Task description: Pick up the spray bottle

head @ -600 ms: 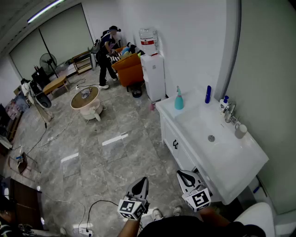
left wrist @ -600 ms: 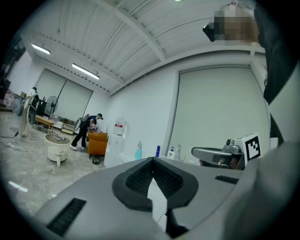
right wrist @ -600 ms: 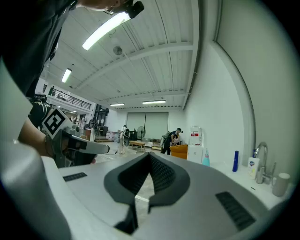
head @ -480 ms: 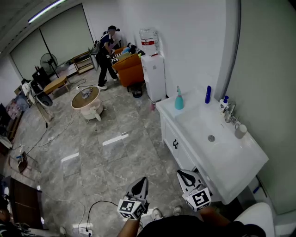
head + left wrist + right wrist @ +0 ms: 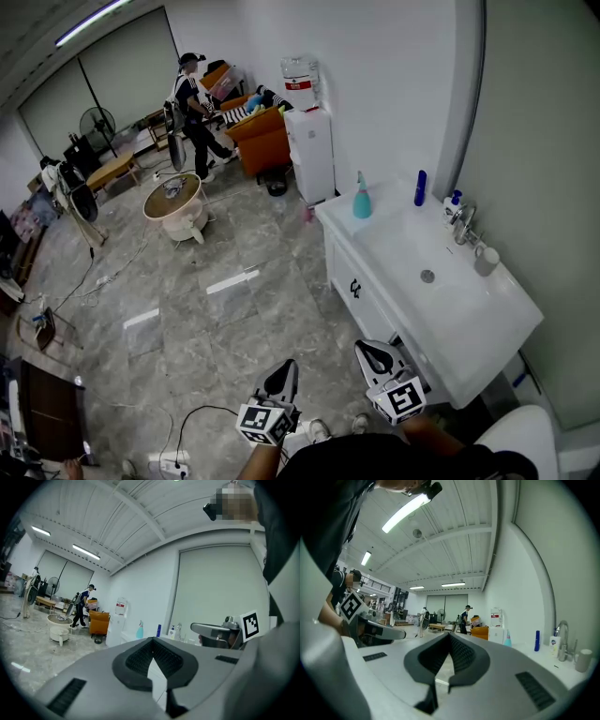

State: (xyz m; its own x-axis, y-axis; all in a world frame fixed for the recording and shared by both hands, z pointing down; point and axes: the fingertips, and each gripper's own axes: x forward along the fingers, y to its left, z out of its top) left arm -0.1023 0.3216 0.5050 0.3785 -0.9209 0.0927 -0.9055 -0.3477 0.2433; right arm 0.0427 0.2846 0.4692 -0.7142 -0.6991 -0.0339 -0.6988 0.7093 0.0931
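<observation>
The spray bottle (image 5: 362,199) is teal with a white trigger head. It stands upright on the far left corner of the white vanity top (image 5: 487,323). It also shows small and distant as the spray bottle (image 5: 139,630) in the left gripper view and the spray bottle (image 5: 507,638) in the right gripper view. My left gripper (image 5: 284,372) and right gripper (image 5: 371,352) are held low near the person's body, far short of the bottle. Both are level and point toward the room. Left gripper (image 5: 152,639) and right gripper (image 5: 449,633) have their jaws closed together with nothing between them.
On the vanity are a basin with a faucet (image 5: 461,223), a blue bottle (image 5: 420,187), a pump bottle and a grey cup (image 5: 485,260). A water dispenser (image 5: 307,141), an orange armchair (image 5: 262,141), a round table (image 5: 173,202) and a person (image 5: 192,112) are farther back. Cables and a power strip (image 5: 169,461) lie on the floor.
The person at the back of the room has walked to the left, away from the armchair. Both grippers stay almost where they were, still closed.
</observation>
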